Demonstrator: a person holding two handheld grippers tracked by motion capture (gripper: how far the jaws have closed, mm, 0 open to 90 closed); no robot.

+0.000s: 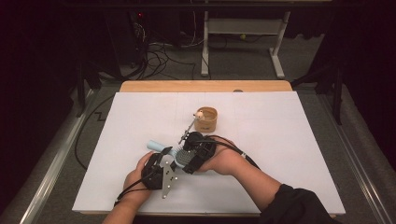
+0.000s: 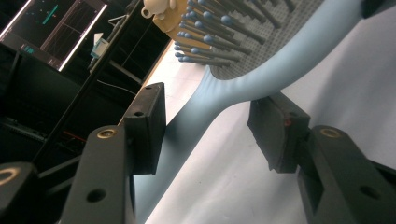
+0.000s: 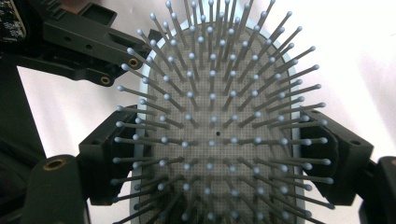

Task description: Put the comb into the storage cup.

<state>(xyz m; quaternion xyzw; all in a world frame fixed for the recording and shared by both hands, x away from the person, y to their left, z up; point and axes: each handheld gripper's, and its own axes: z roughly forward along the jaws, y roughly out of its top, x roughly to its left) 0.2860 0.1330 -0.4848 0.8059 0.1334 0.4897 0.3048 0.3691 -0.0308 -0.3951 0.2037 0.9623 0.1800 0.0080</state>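
matt plastic hairbrush, wooden cup

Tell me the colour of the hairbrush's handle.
Pale blue. The hairbrush handle shows best in the left gripper view, running between the left tool's jaws.

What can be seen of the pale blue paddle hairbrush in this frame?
The pale blue paddle hairbrush looks plastic: an oval head with a grey perforated cushion and thin grey bristles tipped with small blue balls, narrowing to a smooth handle. It is held over the white table sheet. The right gripper is closed on the edges of the head; the handle passes between the left gripper's jaws, which stand open, with gaps visible.
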